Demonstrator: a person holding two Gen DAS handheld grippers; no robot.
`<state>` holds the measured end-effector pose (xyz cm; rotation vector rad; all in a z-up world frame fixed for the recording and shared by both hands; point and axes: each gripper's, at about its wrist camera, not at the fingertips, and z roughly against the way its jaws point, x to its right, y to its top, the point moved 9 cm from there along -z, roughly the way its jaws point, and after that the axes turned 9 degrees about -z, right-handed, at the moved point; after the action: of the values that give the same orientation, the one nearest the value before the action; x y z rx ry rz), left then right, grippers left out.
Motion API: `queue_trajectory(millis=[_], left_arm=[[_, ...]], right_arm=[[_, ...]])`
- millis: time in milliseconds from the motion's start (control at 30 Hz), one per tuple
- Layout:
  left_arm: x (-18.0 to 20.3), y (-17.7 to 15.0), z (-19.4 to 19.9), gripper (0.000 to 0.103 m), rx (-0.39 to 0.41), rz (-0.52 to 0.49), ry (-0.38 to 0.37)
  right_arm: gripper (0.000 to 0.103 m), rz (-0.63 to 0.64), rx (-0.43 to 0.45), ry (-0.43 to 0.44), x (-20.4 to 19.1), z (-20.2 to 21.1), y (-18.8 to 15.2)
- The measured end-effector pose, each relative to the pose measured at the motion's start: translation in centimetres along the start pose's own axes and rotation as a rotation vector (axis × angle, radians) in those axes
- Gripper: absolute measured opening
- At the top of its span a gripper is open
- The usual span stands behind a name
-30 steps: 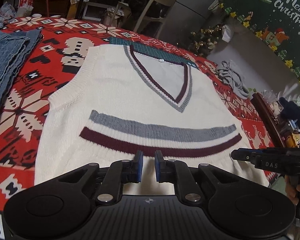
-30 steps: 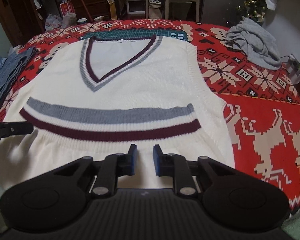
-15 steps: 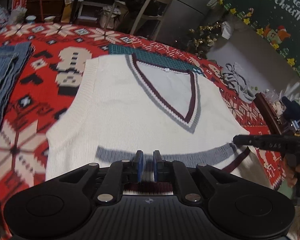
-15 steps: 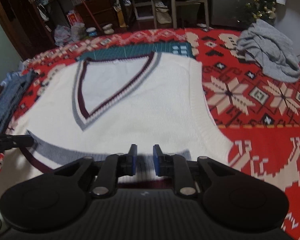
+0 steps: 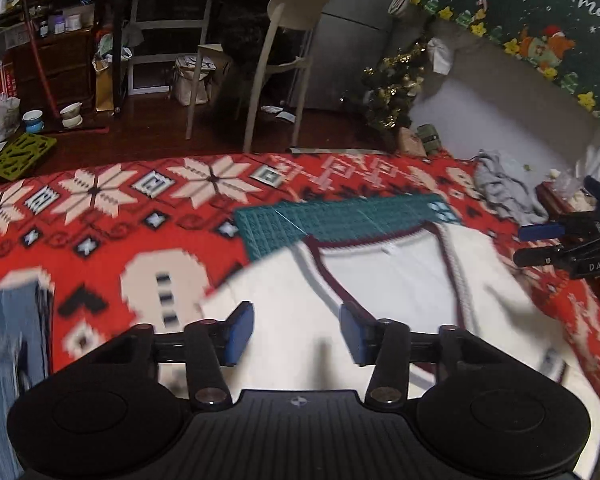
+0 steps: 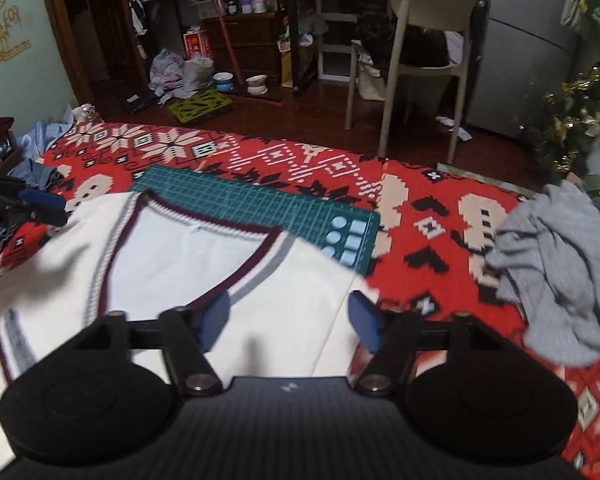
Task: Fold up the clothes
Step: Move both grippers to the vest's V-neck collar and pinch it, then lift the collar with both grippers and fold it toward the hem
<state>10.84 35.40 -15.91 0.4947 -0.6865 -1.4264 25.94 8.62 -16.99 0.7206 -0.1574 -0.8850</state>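
Step in hand: the person is letting go of the knit vest (image 6: 292, 312) after bringing its bottom edge up toward the neckline, judging by the striped hem lying doubled at the left of the right wrist view.
Left claw (image 5: 296, 332): its jaws are opening, holding nothing; white knit is lying below the gap.
Right claw (image 6: 288, 320): its jaws are opening too, empty, above the vest's right shoulder.
Vest location: it is lying on the red patterned cloth (image 6: 428, 240), collar over the green cutting mat (image 6: 260, 204).
Doing it well: both claws are best lifting clear straight up, so the fold is not dragged askew.
Nearby: a grey garment (image 6: 560, 272) is lying well apart at right.
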Motion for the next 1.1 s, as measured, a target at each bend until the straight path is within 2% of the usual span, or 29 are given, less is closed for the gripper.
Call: queue_trajectory(millis=[100, 200, 300, 500, 533, 567, 600, 633, 667, 767, 900, 1000, 1100], left_arm=[[-0.7, 0.6, -1.4, 0.041, -0.018, -0.042, -0.017], [-1.3, 0.6, -2.6, 0.041, -0.053, -0.09, -0.015], [-1.9, 0.6, -3.4, 0.047, -0.071, -0.1, -0.035], [-2.2, 0.9, -4.5, 0.046, -0.073, -0.098, -0.069], [-2.3, 1.1, -4.7, 0.042, -0.071, -0.084, -0.075], [-2.3, 1.3, -4.8, 0.02, -0.072, -0.074, -0.078], [-2.3, 1.3, -4.8, 0.013, -0.076, -0.07, -0.077], [-2.2, 1.4, -4.9, 0.01, -0.079, -0.067, -0.076], [-1.9, 1.5, -4.7, 0.002, -0.077, -0.063, -0.083], [-1.0, 2.1, -3.3, 0.002, -0.053, -0.055, -0.106], [-0.1, 3.6, 0.4, 0.002, 0.006, -0.059, -0.096], [1.1, 4.5, 4.3, 0.002, 0.053, -0.065, -0.114], [3.2, 4.5, 8.4, 0.002, 0.075, -0.114, -0.125]], right_arm=[[0.046, 0.043, -0.018, -0.009, 1.3, -2.3, 0.8], [0.045, 0.086, -0.035, 0.0, 2.0, -4.2, 1.2], [0.045, 0.101, -0.047, 0.026, 2.2, -5.5, 1.8], [0.043, 0.108, -0.103, 0.062, 2.0, -7.4, 1.9], [0.042, 0.11, -0.105, 0.063, 1.9, -7.5, 1.8], [0.027, 0.104, -0.109, 0.074, 1.8, -7.6, 1.9], [0.008, 0.096, -0.114, 0.086, 1.7, -7.6, 1.9], [0.007, 0.081, -0.119, 0.098, 1.5, -7.5, 1.9], [0.007, 0.073, -0.109, 0.093, 1.4, -7.2, 1.9], [0.007, 0.045, -0.071, 0.094, 0.8, -5.7, 2.3], [0.006, 0.026, -0.02, 0.097, -0.2, -2.1, 3.2], [0.006, 0.042, 0.013, 0.091, -1.2, 1.9, 3.6], [0.006, 0.061, 0.038, 0.094, -2.3, 6.4, 3.3]])
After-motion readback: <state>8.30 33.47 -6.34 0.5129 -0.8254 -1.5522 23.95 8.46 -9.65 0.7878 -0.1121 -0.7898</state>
